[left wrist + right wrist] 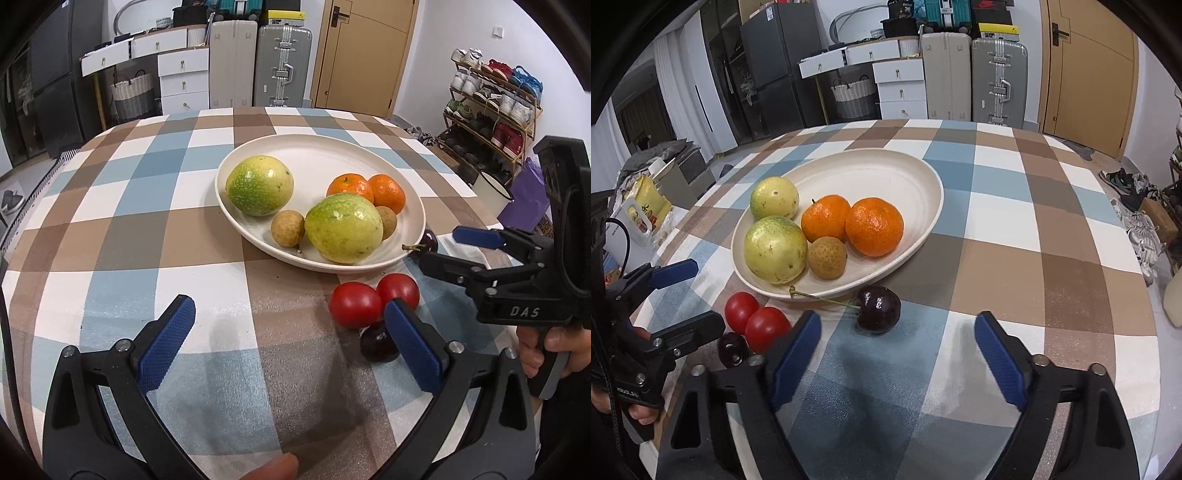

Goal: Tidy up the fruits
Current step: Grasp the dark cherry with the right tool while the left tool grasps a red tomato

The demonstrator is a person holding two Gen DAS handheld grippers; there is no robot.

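Observation:
A cream oval plate (pixel 314 151) (pixel 886 166) holds two green-yellow passion fruits (pixel 259 184) (pixel 775 249), two oranges (pixel 386 192) (pixel 874 226) and two brown longans (pixel 288 228) (pixel 827 257). On the checked cloth beside the plate lie two red tomatoes (pixel 354 304) (pixel 767 328), a dark cherry (pixel 376 341) (pixel 733 349) next to them, and a stemmed dark cherry (pixel 878 308) (pixel 430 240). My left gripper (pixel 291 317) is open and empty, its right finger beside the tomatoes. My right gripper (pixel 897 334) is open and empty, just behind the stemmed cherry.
The table edge curves away on all sides. Behind it stand suitcases (pixel 282 66), white drawers (pixel 183 79) and a wooden door (pixel 365 51). A shoe rack (pixel 491 103) is at the right. A snack bag (pixel 646 210) lies off the left edge.

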